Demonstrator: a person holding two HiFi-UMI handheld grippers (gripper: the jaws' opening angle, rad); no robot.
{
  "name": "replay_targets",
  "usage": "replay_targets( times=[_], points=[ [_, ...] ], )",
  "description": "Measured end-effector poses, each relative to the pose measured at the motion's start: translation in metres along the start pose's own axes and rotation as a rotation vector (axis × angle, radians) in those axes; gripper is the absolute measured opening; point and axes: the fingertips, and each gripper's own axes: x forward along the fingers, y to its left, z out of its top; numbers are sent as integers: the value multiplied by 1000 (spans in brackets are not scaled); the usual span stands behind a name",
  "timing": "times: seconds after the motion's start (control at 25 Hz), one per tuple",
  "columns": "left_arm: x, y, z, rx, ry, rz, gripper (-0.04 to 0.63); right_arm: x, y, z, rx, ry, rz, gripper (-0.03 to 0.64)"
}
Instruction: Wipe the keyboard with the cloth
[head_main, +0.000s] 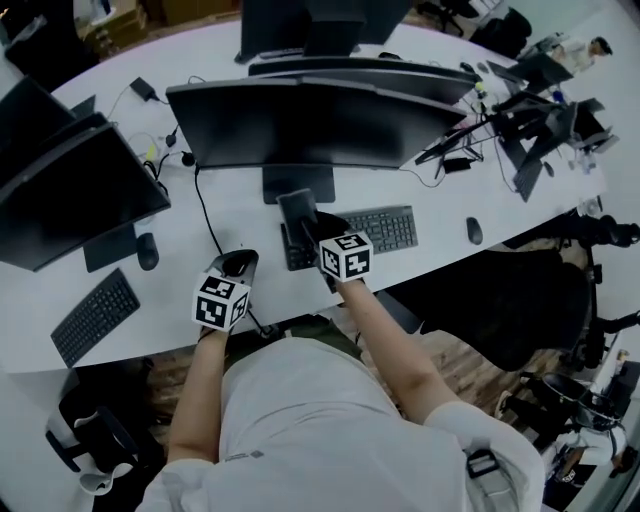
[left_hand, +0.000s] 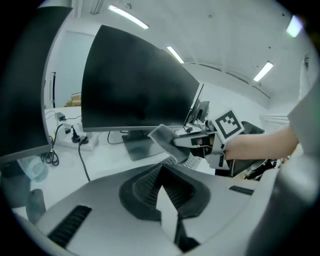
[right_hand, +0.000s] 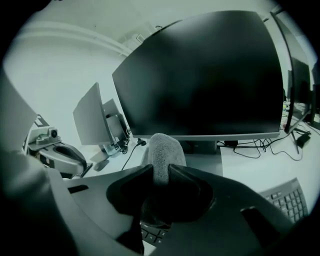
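One keyboard (head_main: 385, 228) end hides under the clamped cloth (head_main: 298, 210).

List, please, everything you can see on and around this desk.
Desk: one, white, curved.
Monitors: several, black, along the desk.
Keyboards: two, black; one below the middle monitor, one at left.
Mice: two, dark; one right of the middle keyboard, one at left.
Cloth: one, grey, held above the middle keyboard.
Chair: one, black, at right.
Left hand-held gripper: shut, empty.
Right hand-held gripper: shut on the cloth.
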Motion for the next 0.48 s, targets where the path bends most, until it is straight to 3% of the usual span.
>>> replay_targets(
  times=[0.28, 0.48],
  points=[
    [4, -18, 47, 46, -85, -35, 0, -65, -9, 33, 40, -119, -14, 109],
    [9, -43, 73, 122, -124, -88, 0, -114, -19, 56, 58, -218, -41, 109]
  ],
)
